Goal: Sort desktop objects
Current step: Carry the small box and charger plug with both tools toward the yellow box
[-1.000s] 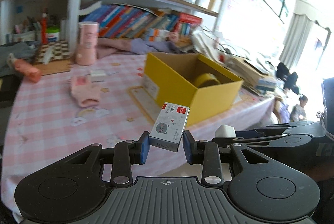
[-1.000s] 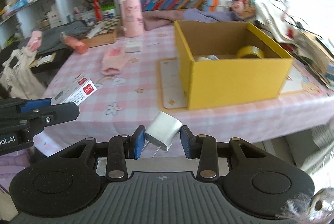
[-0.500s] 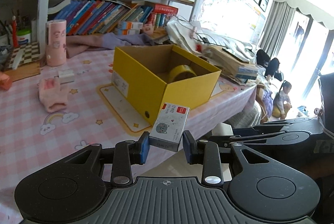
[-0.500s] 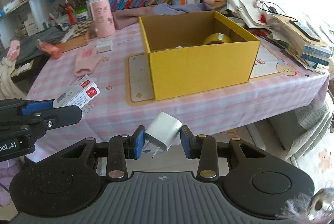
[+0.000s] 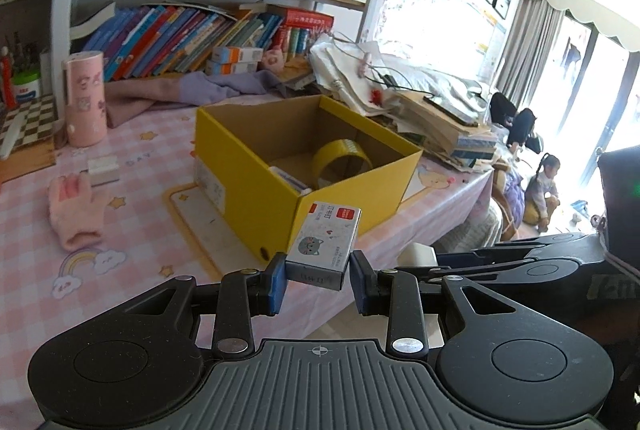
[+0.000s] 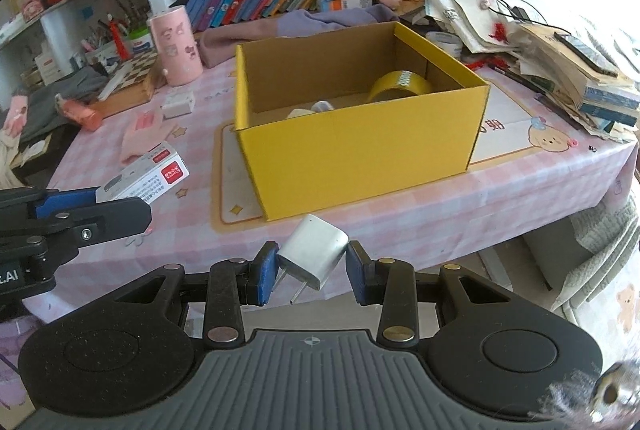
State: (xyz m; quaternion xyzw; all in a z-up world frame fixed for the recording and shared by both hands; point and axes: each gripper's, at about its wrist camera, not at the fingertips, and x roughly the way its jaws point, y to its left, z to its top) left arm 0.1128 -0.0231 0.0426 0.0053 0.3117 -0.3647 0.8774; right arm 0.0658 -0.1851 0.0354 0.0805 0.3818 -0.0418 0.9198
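Yellow cardboard box (image 6: 360,149), open at the top, stands on the pink checked worktop (image 6: 540,185) and is the likely destination for both held items; a roll of yellow tape (image 6: 400,85) and some pale items already lie inside. From the right gripper (image 6: 312,266) the box lies at 12 o'clock, with its long axis running 9 to 3 o'clock across the view. From the left gripper (image 5: 318,270) the same box (image 5: 304,157) lies between 12 and 1 o'clock, one corner turned toward the jaws. The right jaws are closed on a white plug adapter (image 6: 314,254), tilted, prongs pointing down toward 7 o'clock. The left jaws are closed on a small staple carton (image 5: 326,246) with a cat print, its long axis pointing forward toward 1 o'clock. Both grippers are held off the near edge of the worktop, level, side by side, below the box rim. Judgement: the right gripper faces the near wall squarely and appears the better placed; either one must rise above the rim before moving forward. A pink glove (image 5: 74,209) and a pink cylinder (image 5: 86,97) remain on the worktop at 10 o'clock.
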